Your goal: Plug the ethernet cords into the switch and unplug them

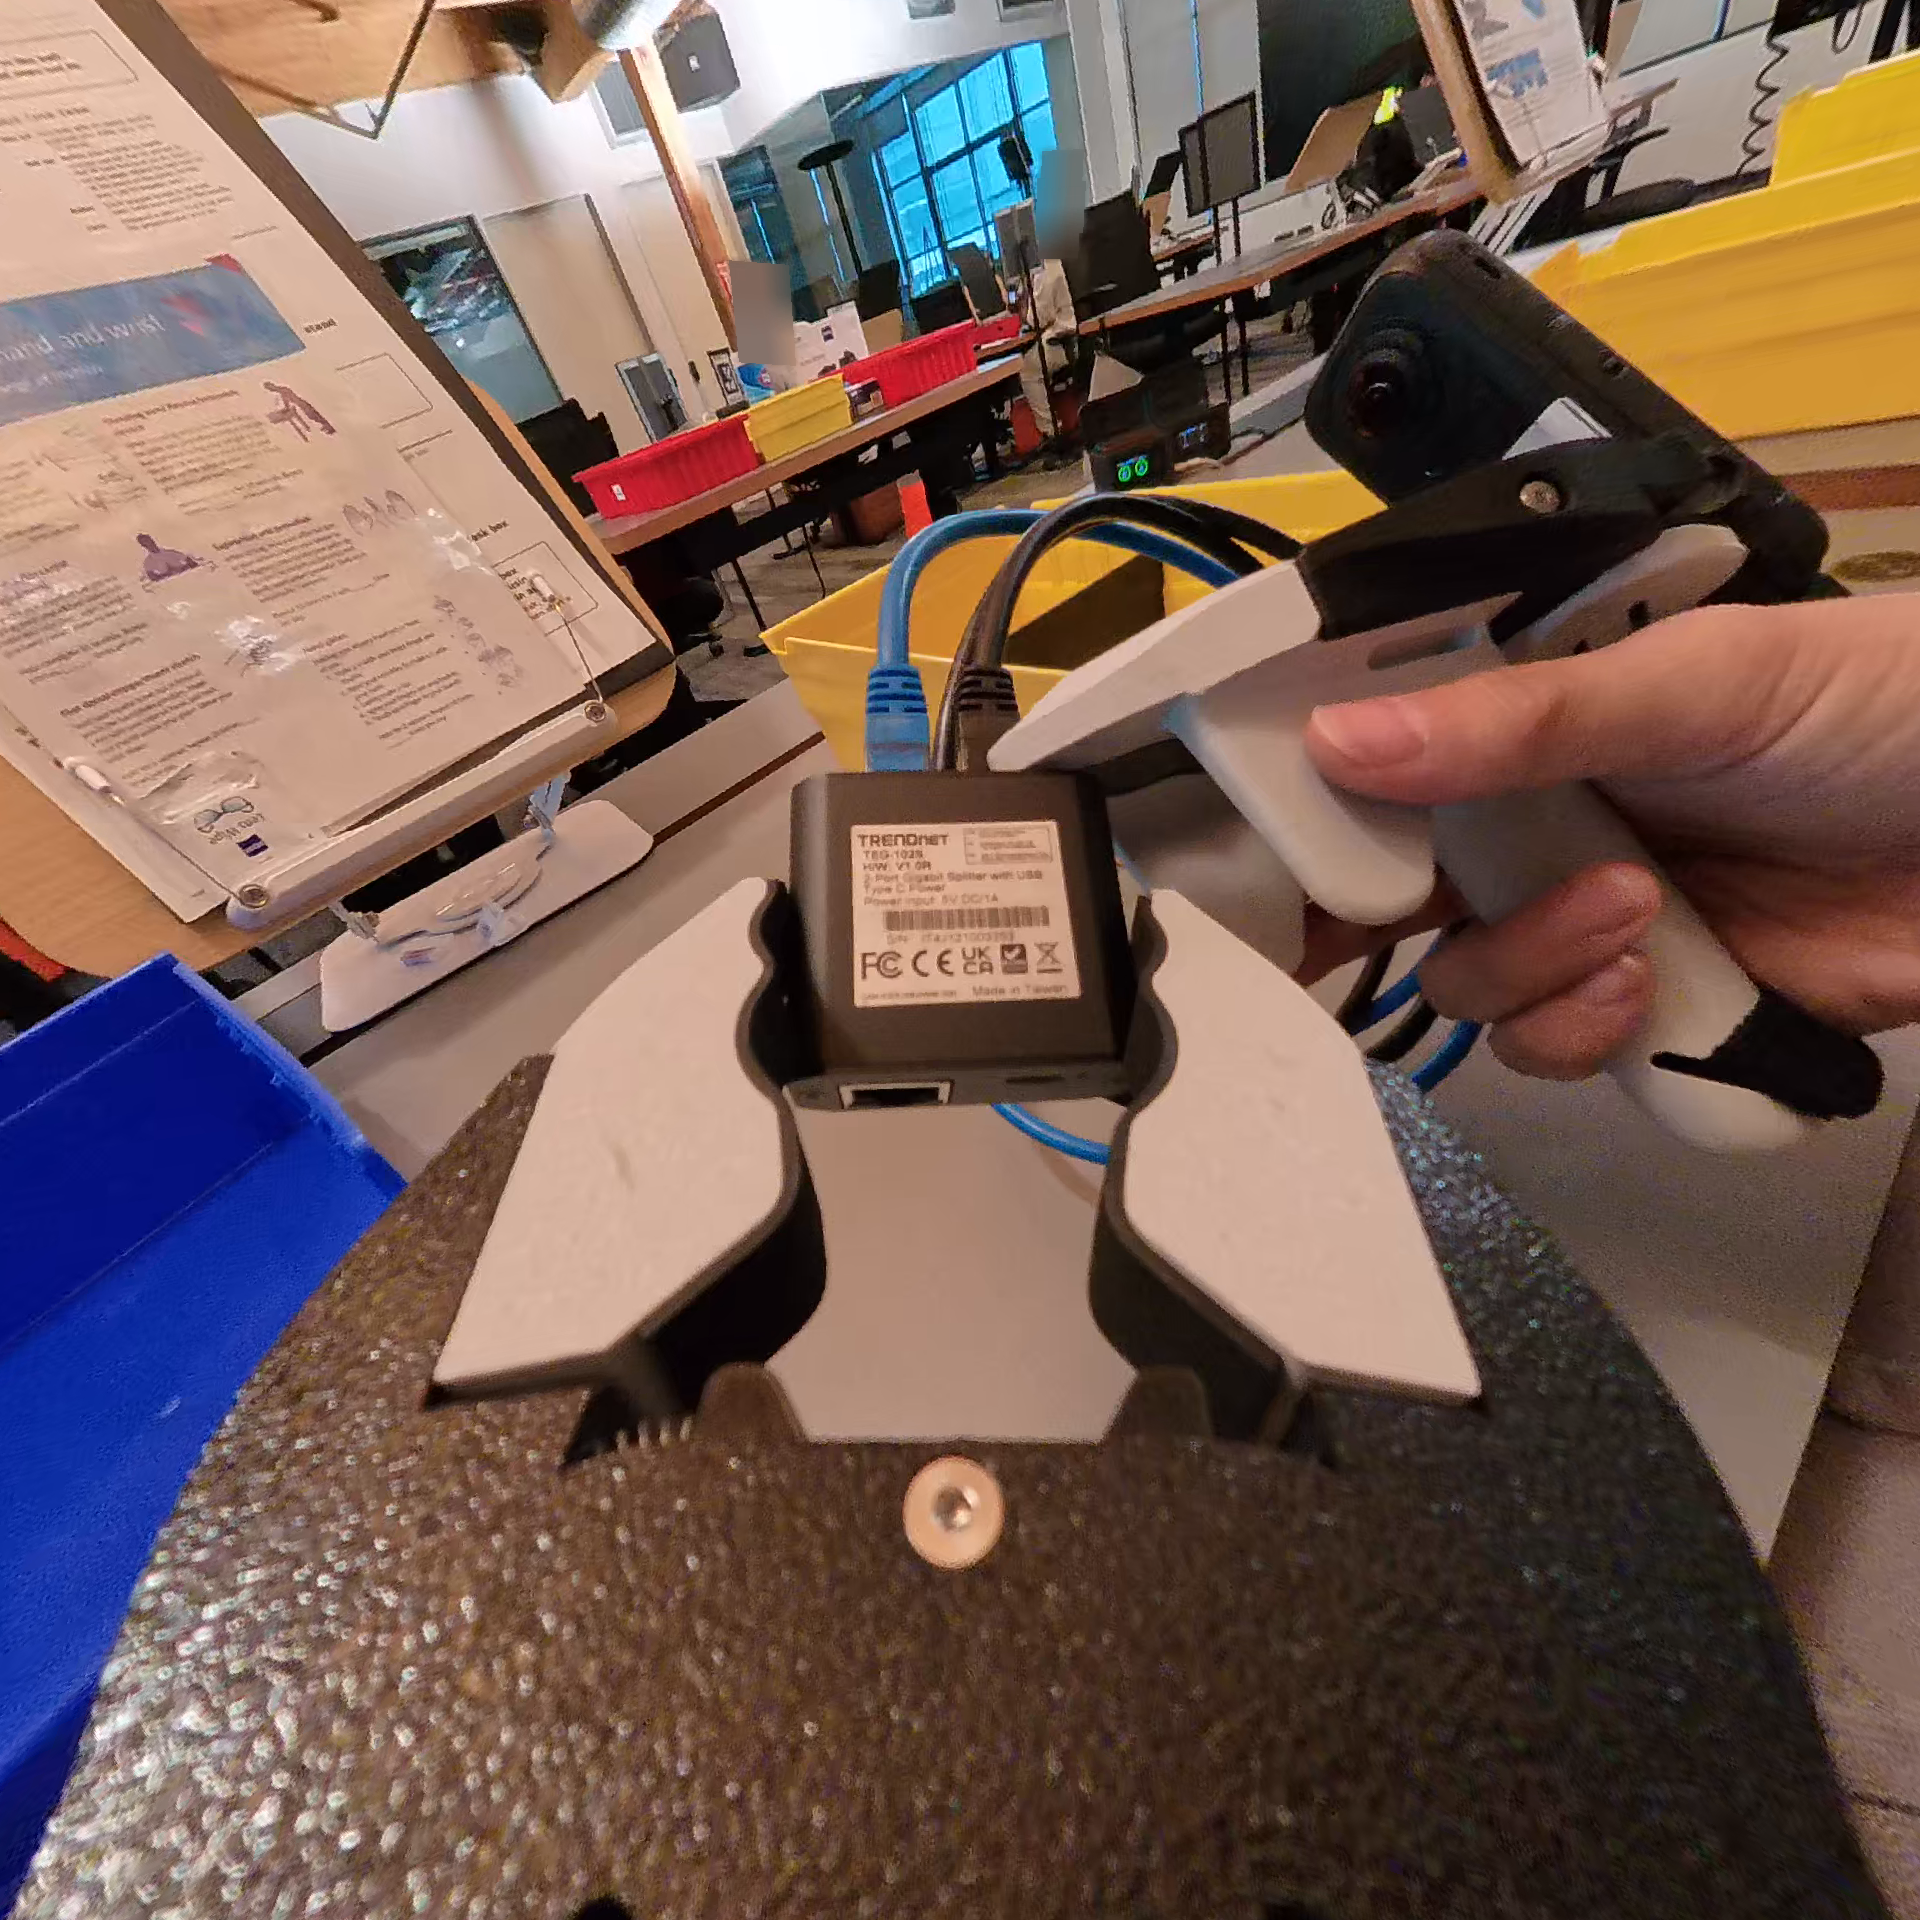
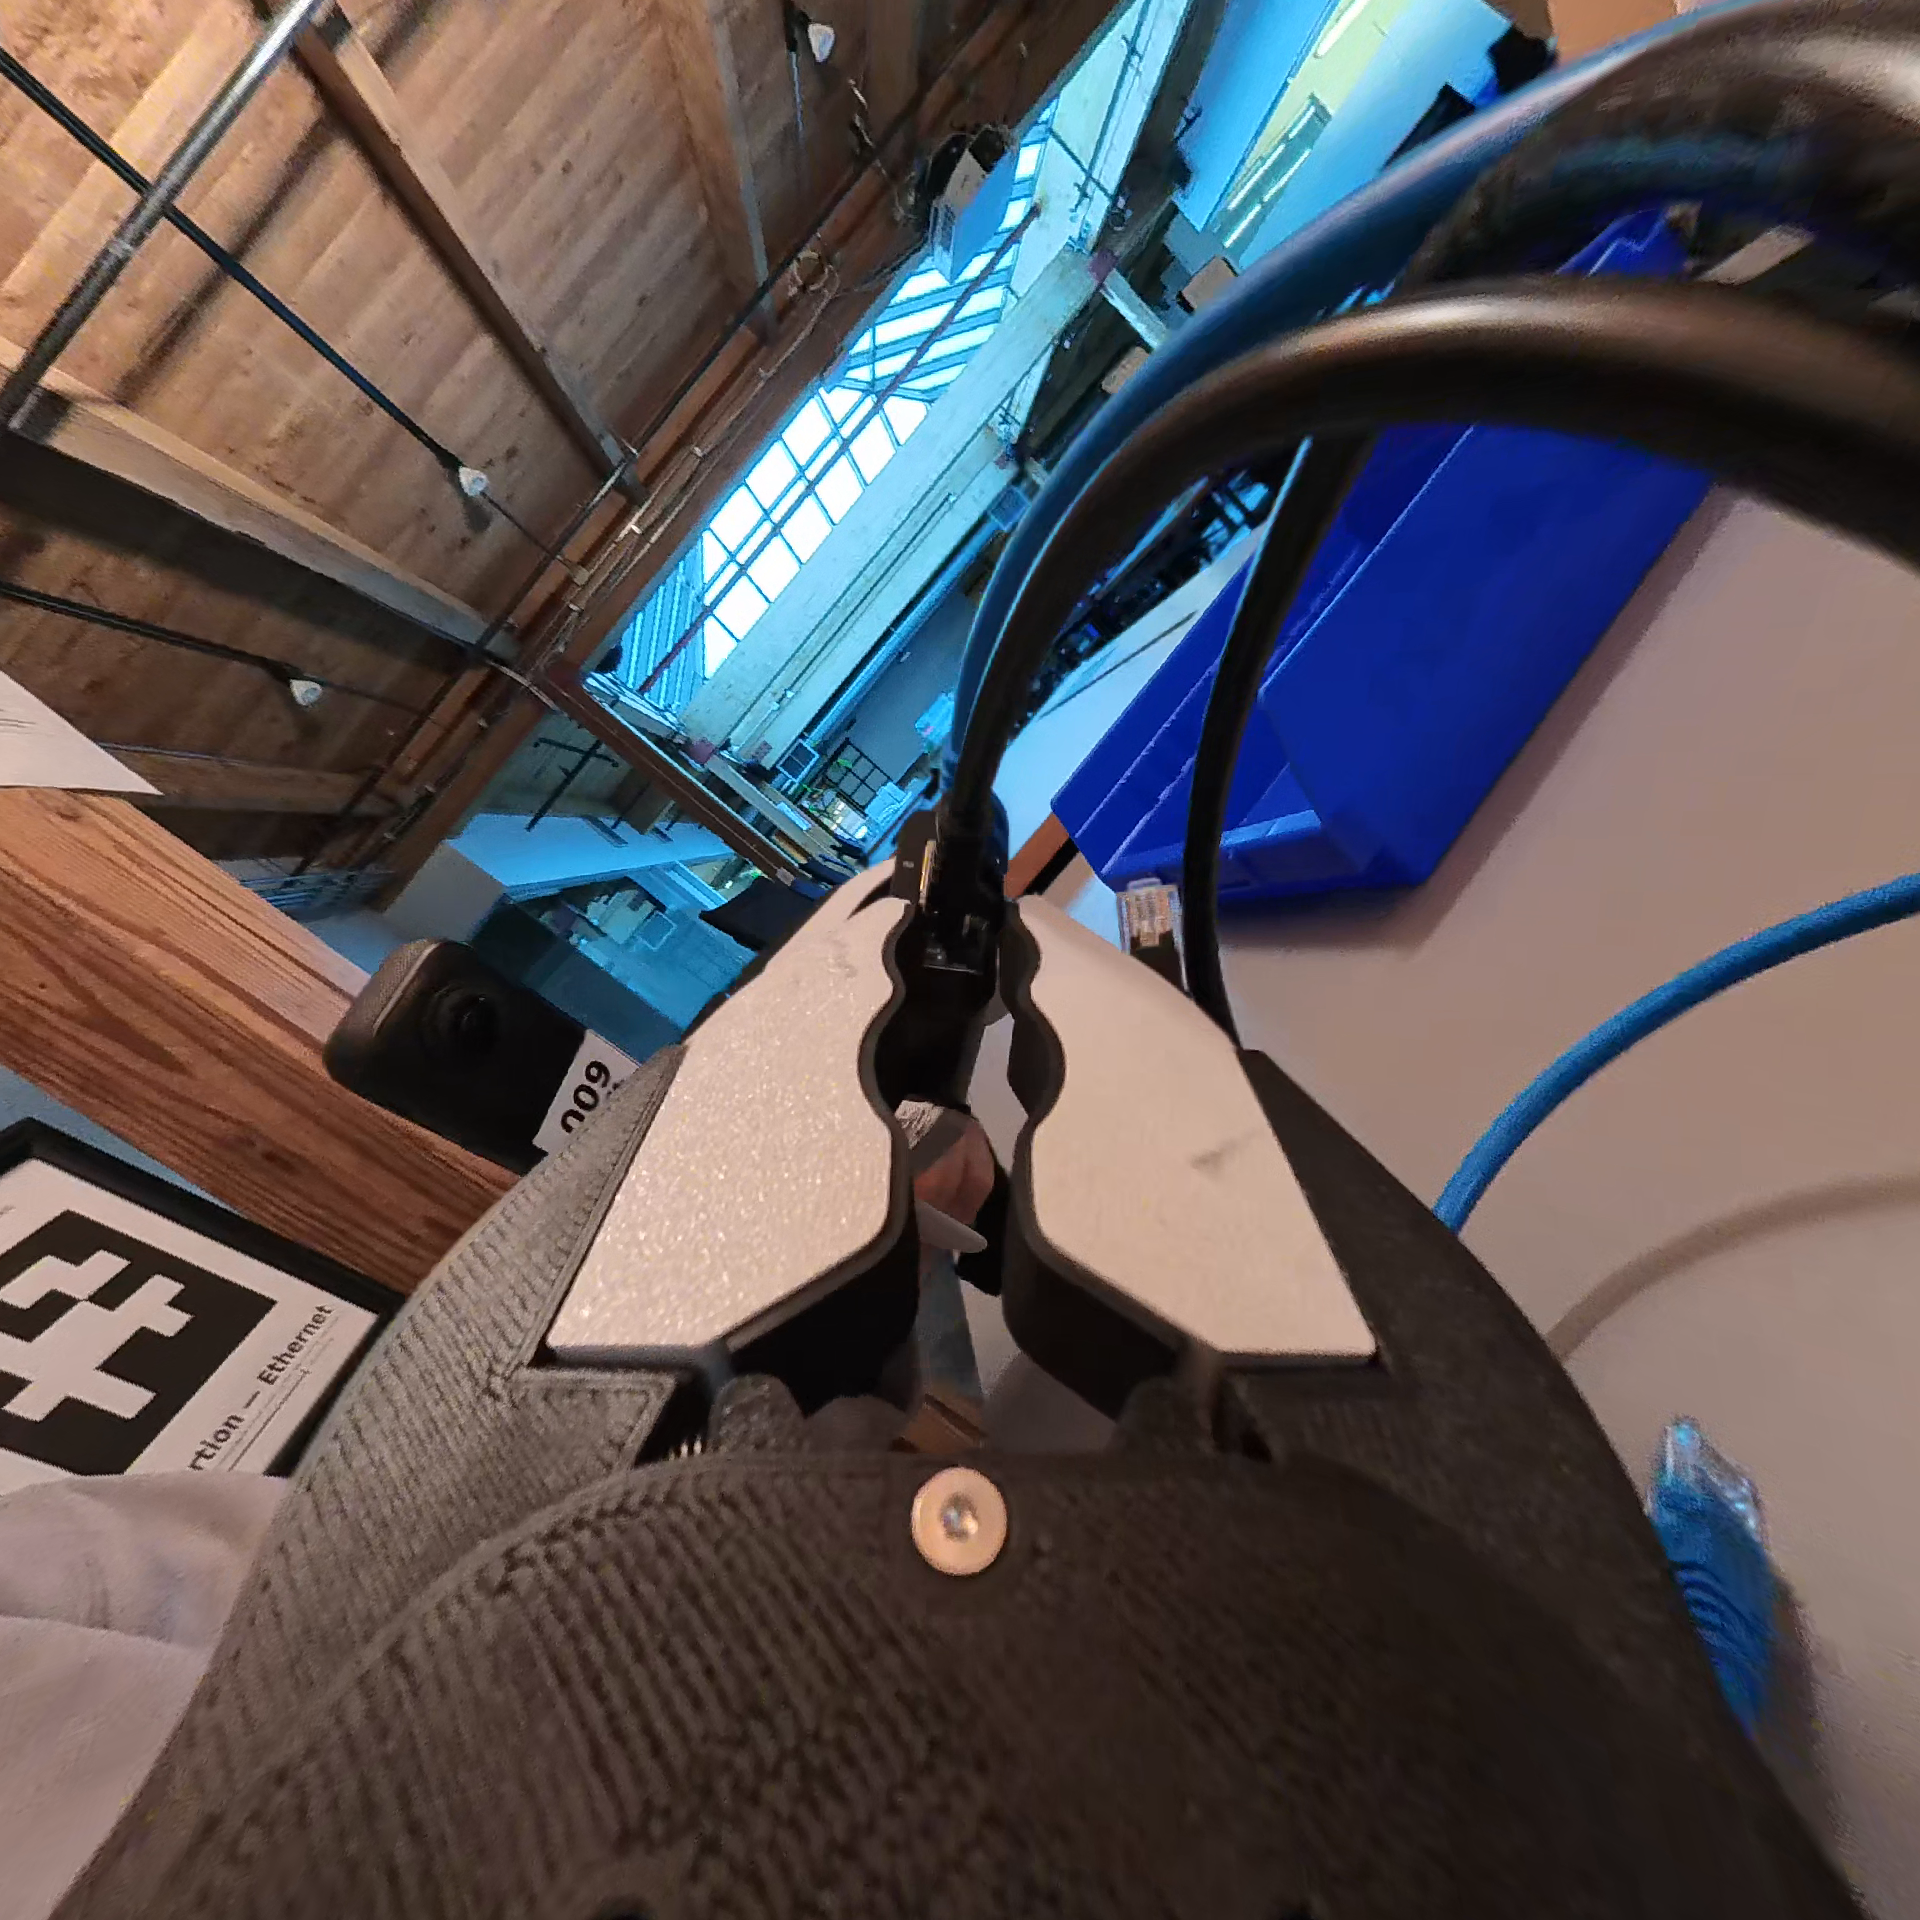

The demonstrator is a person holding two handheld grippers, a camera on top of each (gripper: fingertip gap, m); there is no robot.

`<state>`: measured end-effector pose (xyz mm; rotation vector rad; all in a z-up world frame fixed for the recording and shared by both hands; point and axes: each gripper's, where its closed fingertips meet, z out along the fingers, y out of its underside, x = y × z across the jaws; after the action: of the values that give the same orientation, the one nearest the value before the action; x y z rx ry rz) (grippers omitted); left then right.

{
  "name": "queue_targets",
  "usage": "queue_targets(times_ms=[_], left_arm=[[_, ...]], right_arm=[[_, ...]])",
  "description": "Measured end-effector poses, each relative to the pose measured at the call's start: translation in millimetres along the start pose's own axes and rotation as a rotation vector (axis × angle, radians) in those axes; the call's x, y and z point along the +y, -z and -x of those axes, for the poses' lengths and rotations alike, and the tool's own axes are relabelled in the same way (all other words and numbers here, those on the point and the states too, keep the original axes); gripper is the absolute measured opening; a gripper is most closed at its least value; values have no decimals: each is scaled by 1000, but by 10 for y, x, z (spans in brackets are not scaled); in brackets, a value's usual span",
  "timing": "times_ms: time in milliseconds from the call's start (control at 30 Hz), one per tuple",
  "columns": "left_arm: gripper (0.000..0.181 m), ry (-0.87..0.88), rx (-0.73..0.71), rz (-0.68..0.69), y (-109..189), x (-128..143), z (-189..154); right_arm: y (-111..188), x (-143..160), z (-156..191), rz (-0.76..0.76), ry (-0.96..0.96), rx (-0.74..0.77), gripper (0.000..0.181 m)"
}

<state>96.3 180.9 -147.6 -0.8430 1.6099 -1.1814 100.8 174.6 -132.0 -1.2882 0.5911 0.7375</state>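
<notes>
The left gripper (image 1: 961,997) is sitting closest to the camera, and its two grey fingers (image 1: 665,1132) are squeezing the sides of the switch (image 1: 956,925), a little black box with a white sticker on top. The box is being held up above the grey table (image 1: 1621,1247). One empty port is facing the camera.

A big blue bin (image 1: 135,1195) is sitting at the left edge of the table, and a yellow bin (image 1: 935,634) is sitting behind the switch. A board with printed sheets (image 1: 260,499) is leaning on a stand to the left.

A hand (image 1: 1621,821) is holding the right gripper (image 2: 951,956). Its fingers are nearly closed and are pinching the plug of the black cord (image 1: 982,707) at the far side of the switch. The blue cord (image 1: 896,707) is plugged in just beside it. Both cords are looping up and over.

In the right wrist view, a loose blue plug (image 2: 1714,1538) is lying on the table.
</notes>
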Motion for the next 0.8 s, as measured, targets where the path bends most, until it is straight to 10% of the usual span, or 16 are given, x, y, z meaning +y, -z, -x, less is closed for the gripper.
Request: queue_targets(times_ms=[500, 633, 800], left_arm=[[61, 87, -74, -26, -92, 88, -16], [62, -181, -228, 43, -79, 106, 34], [61, -1, -156, 14, -111, 113, -17]], right_arm=[[22, -10, -110, -71, -98, -91, 12], [25, -5, -75, -54, -36, -106, 12], [44, -16, -105, -42, 30, -89, 12]])
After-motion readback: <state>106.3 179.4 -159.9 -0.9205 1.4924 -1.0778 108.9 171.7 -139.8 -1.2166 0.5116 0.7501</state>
